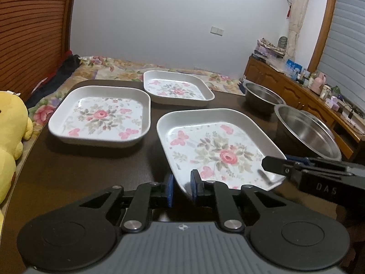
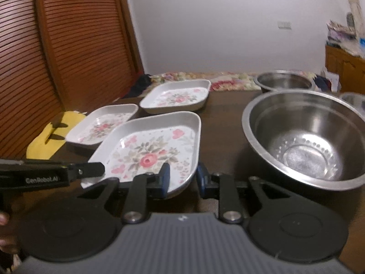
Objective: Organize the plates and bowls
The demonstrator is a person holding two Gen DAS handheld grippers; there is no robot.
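Three square white floral plates lie on the dark table [image 1: 68, 166]. The near plate [image 1: 214, 146] sits between both grippers and also shows in the right wrist view [image 2: 155, 150]. My left gripper [image 1: 182, 188] is open, its jaws astride the plate's near-left rim. My right gripper [image 2: 182, 179] is open, its jaws astride the plate's near-right corner. A second plate [image 1: 102, 116] lies to the left and a third [image 1: 178, 89] behind. A large steel bowl [image 2: 305, 137] stands right of the near plate, and a smaller steel bowl [image 2: 285, 81] behind it.
A yellow plush toy [image 1: 11, 127] sits off the table's left edge. A floral bedspread [image 1: 109, 68] lies beyond the far edge. A wooden cabinet [image 1: 303, 96] with clutter stands at the right. A third steel rim [image 2: 353, 101] shows at far right.
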